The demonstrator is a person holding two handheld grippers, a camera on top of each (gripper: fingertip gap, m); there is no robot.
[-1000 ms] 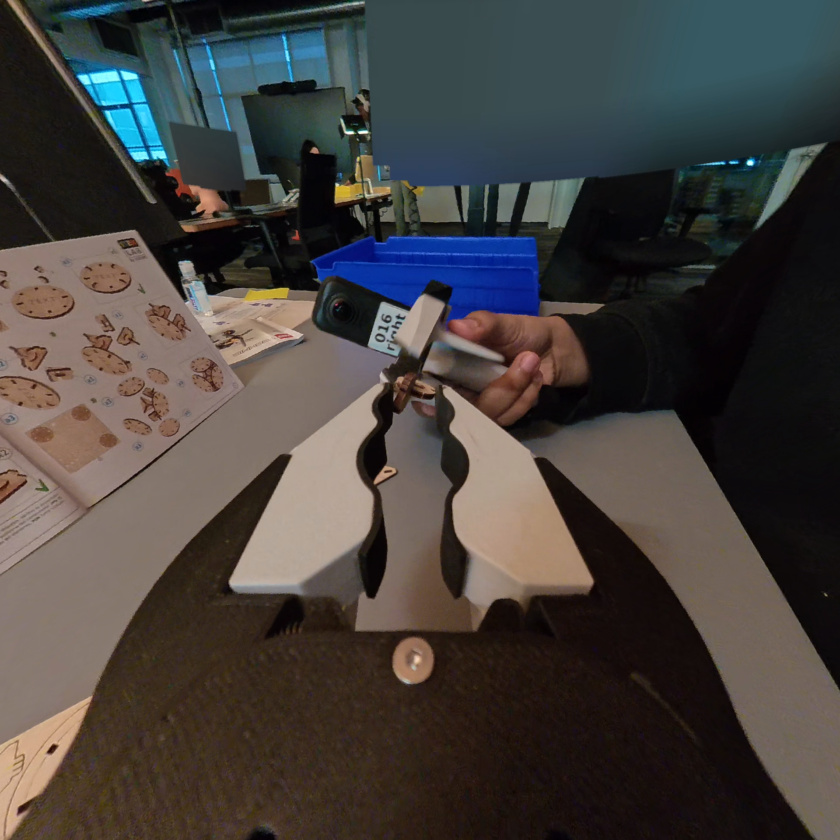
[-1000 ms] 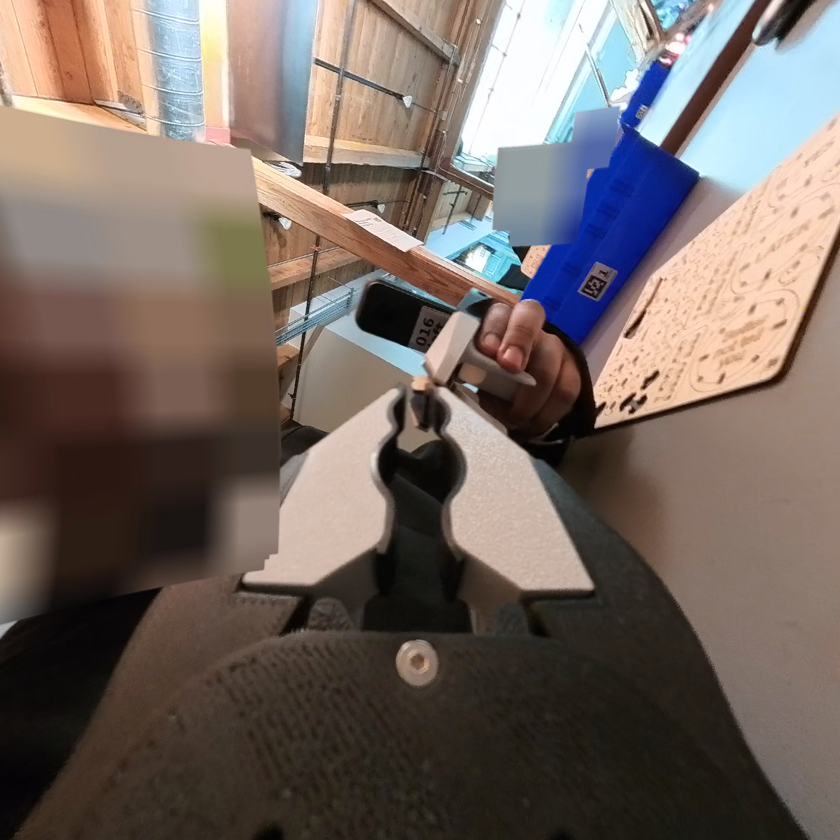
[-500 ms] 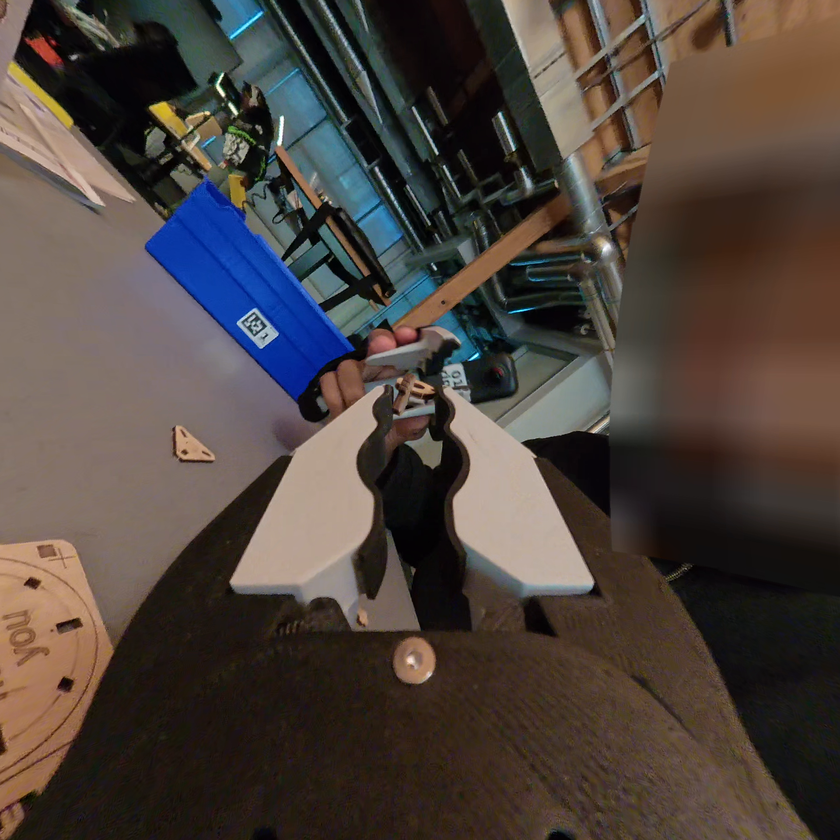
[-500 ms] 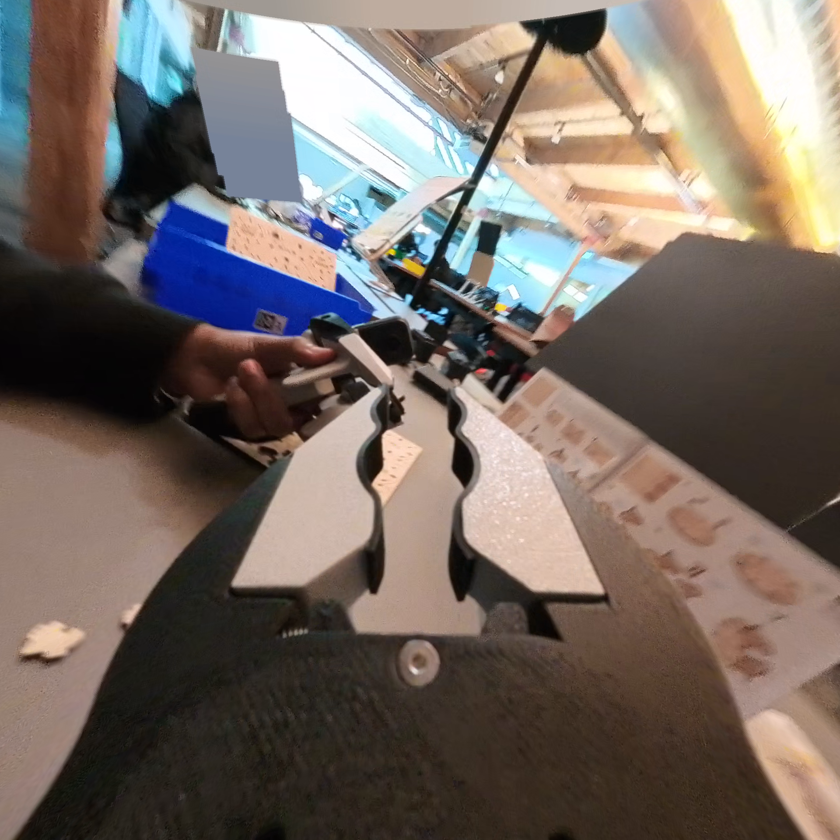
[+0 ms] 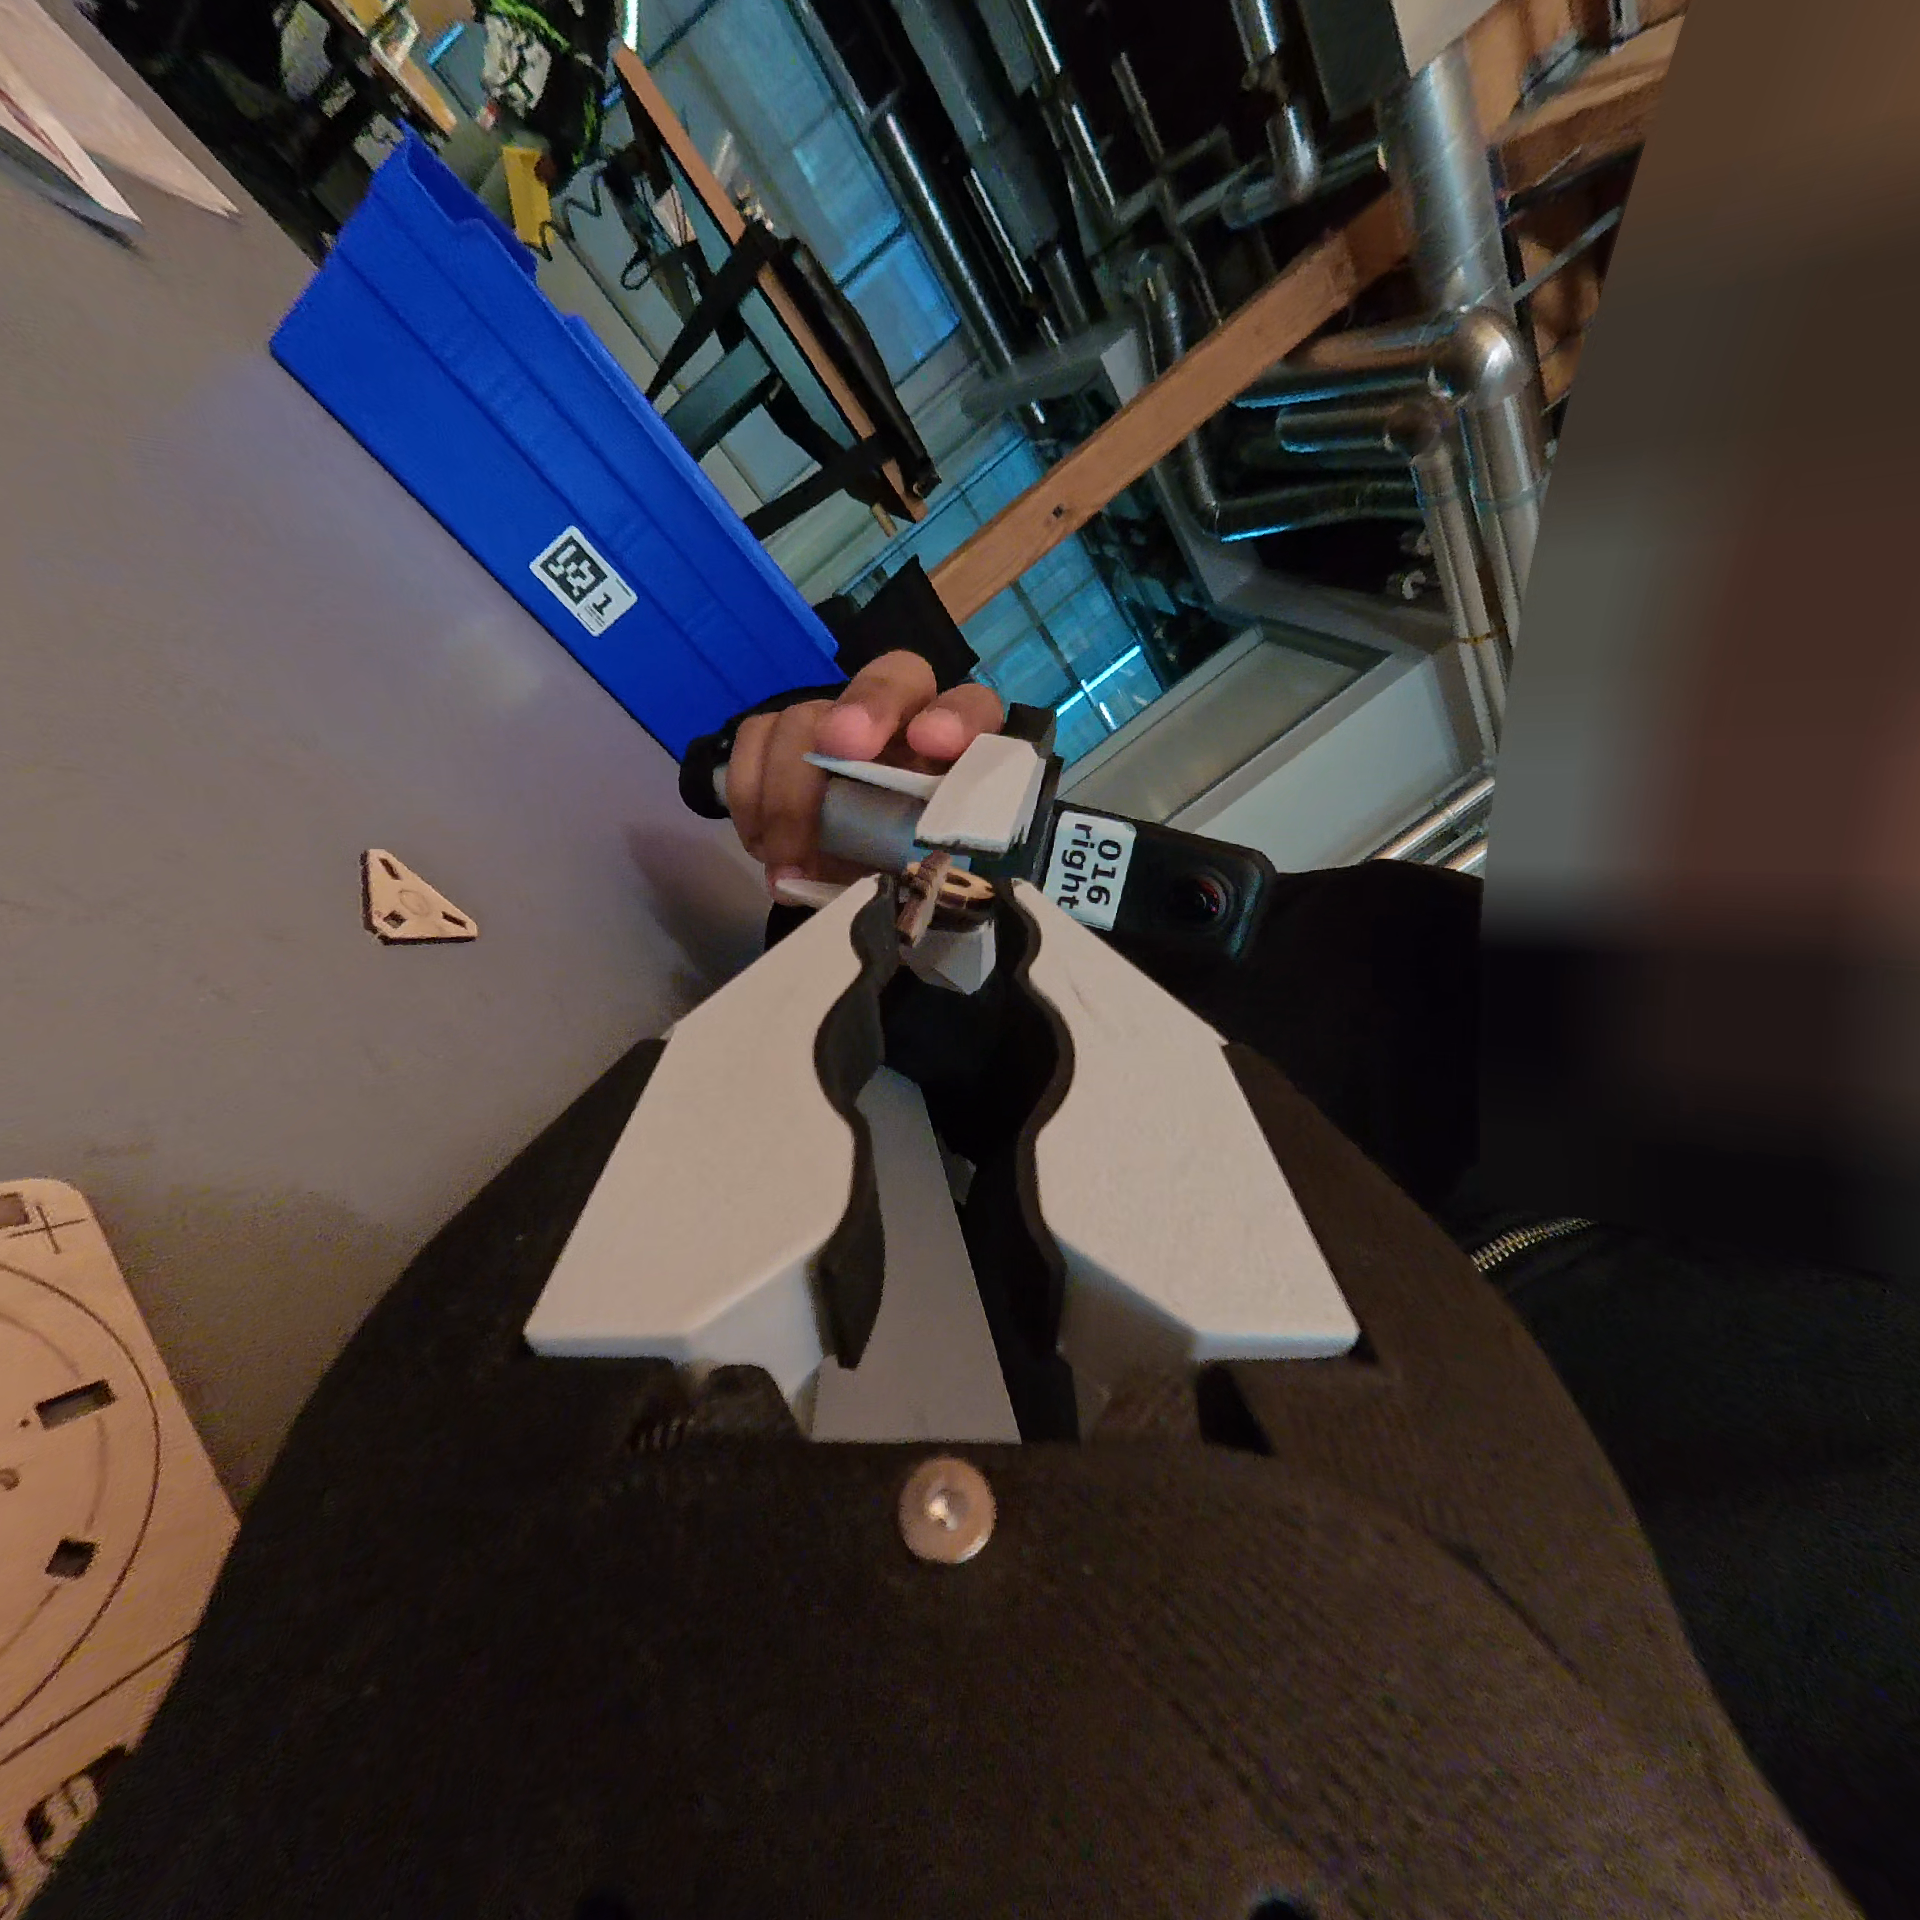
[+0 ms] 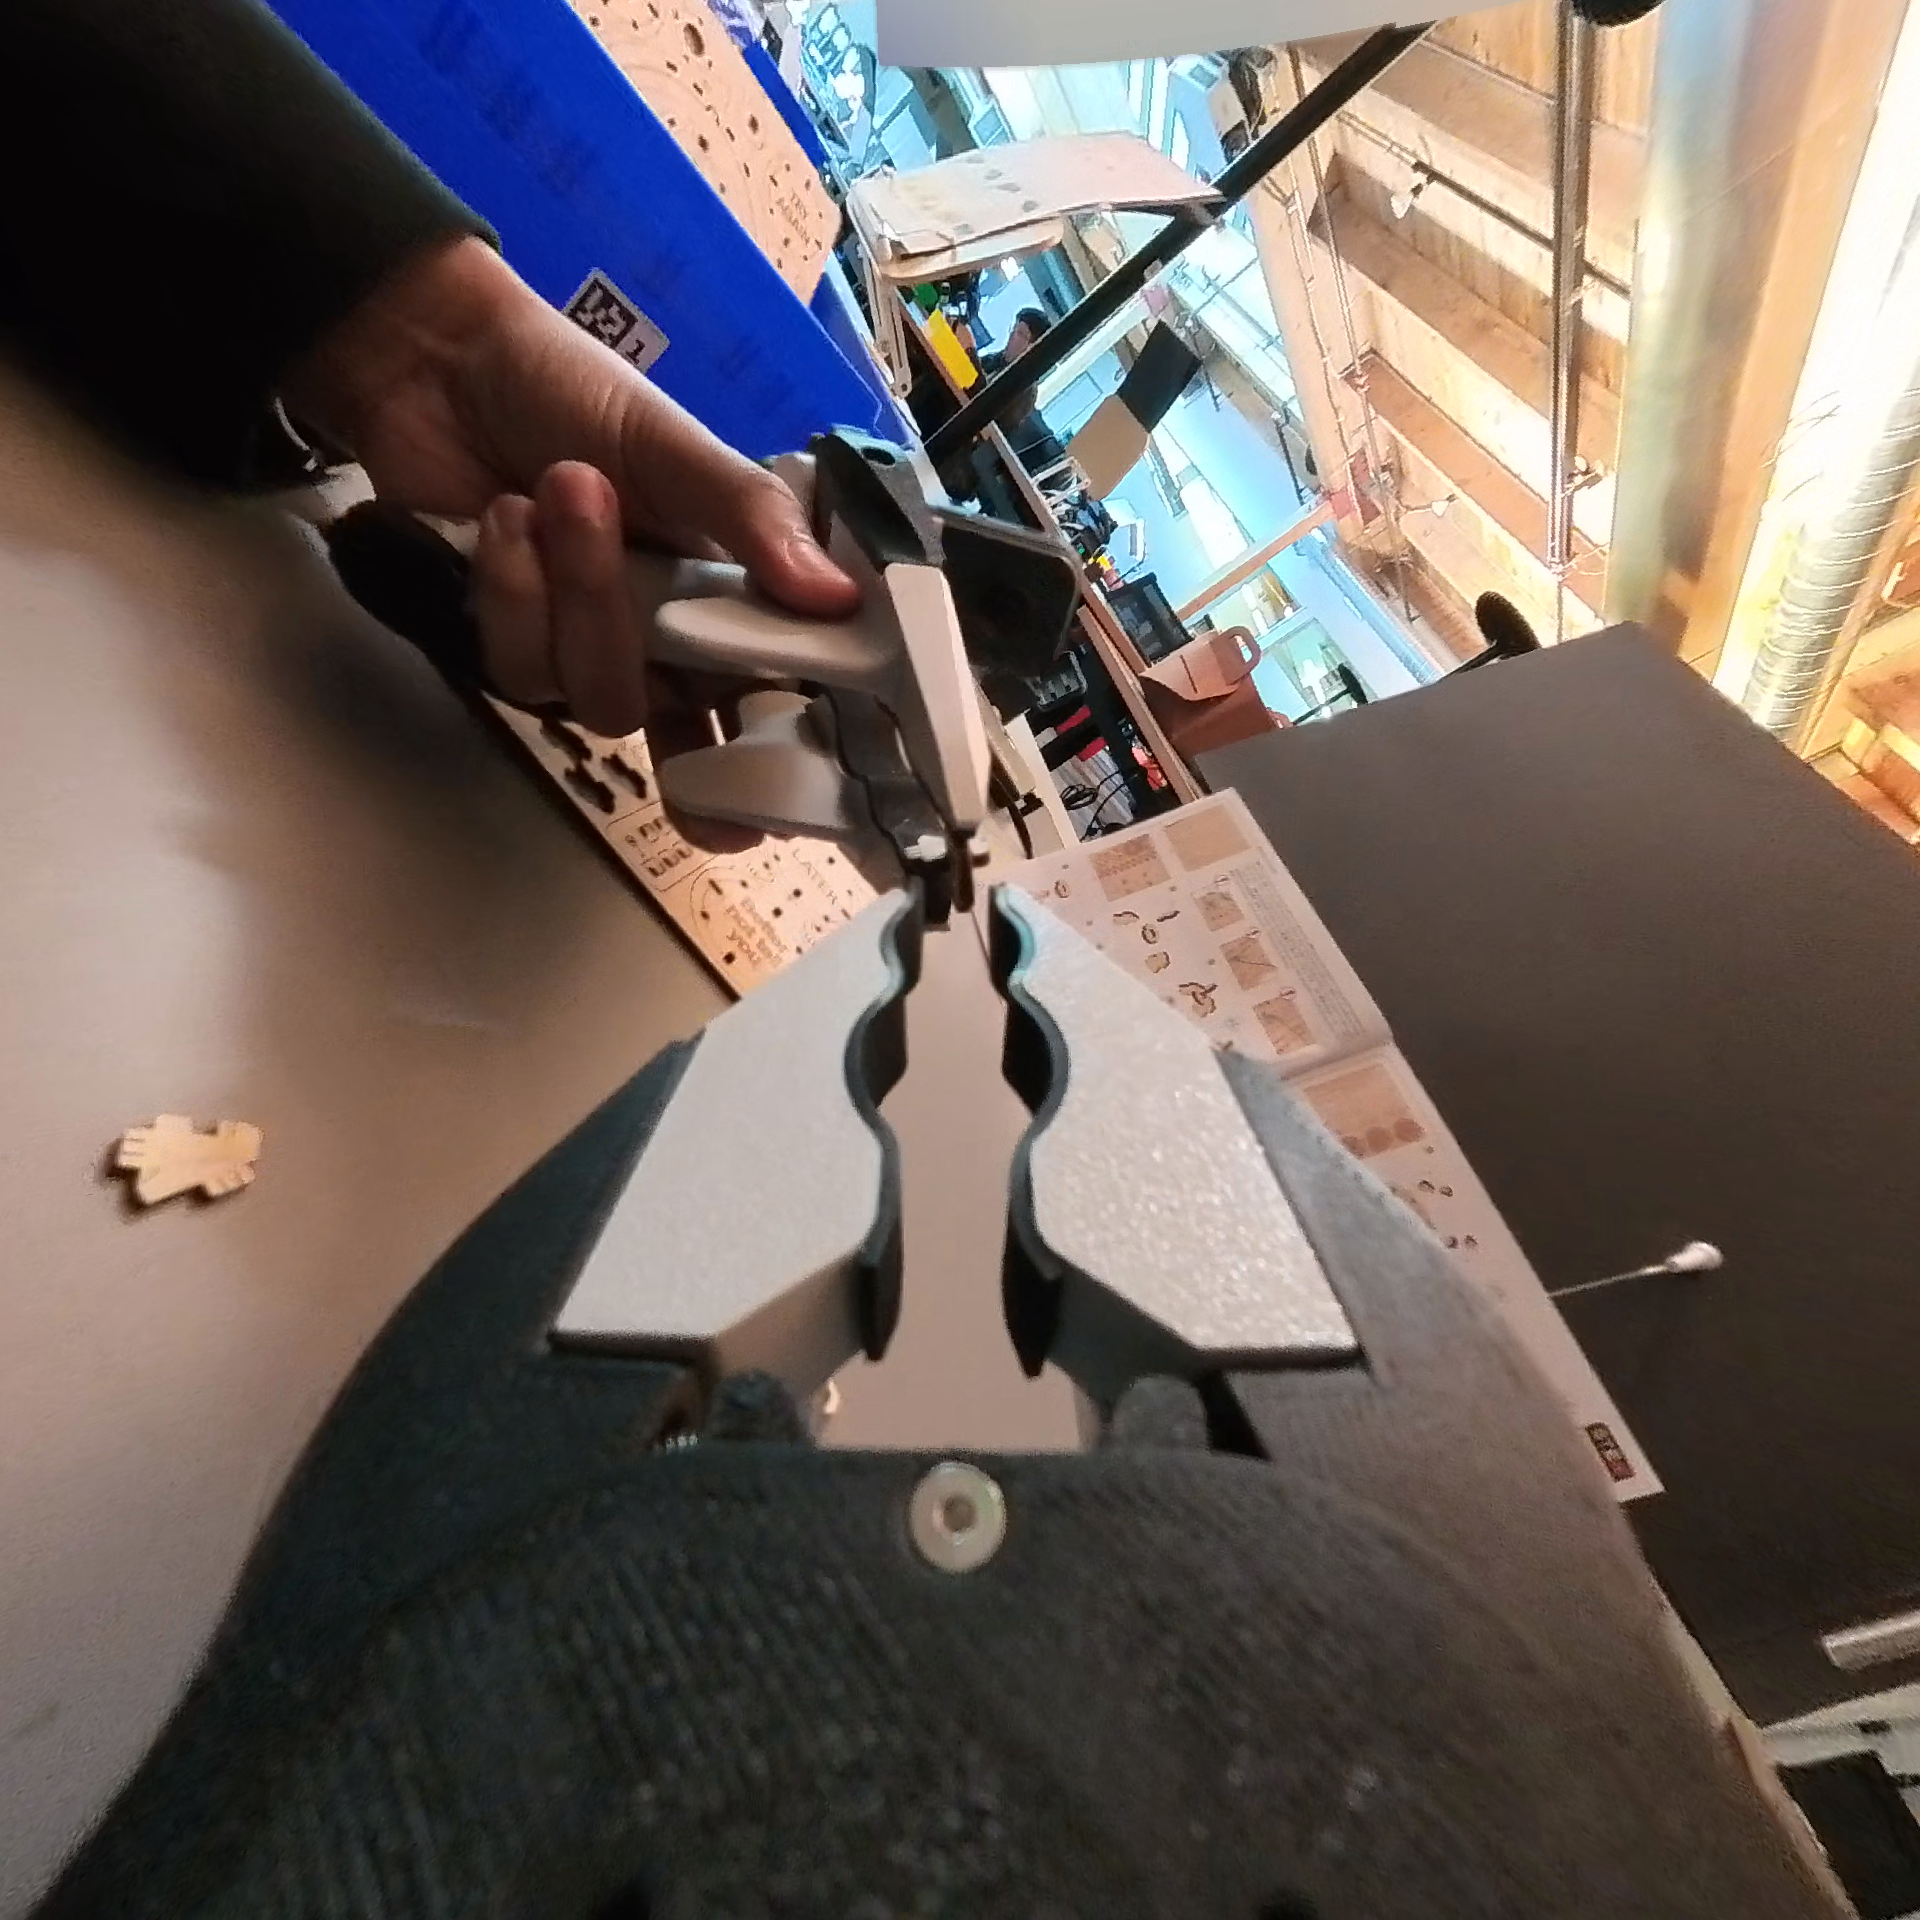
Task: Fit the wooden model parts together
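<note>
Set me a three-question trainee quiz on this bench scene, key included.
1. True or false: the blue bin stands on the grey table.
2. The loose wooden piece lying on the table to the left of the left gripper in its own view is: A round, B triangular, C square.
3. What is pinched at the left gripper's fingertips?
Key: 1 true; 2 B; 3 a small wooden part.

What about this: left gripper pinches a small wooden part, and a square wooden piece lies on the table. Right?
No: the loose wooden piece is triangular, not square, per the left wrist view. The left gripper does pinch a small wooden part.
</note>
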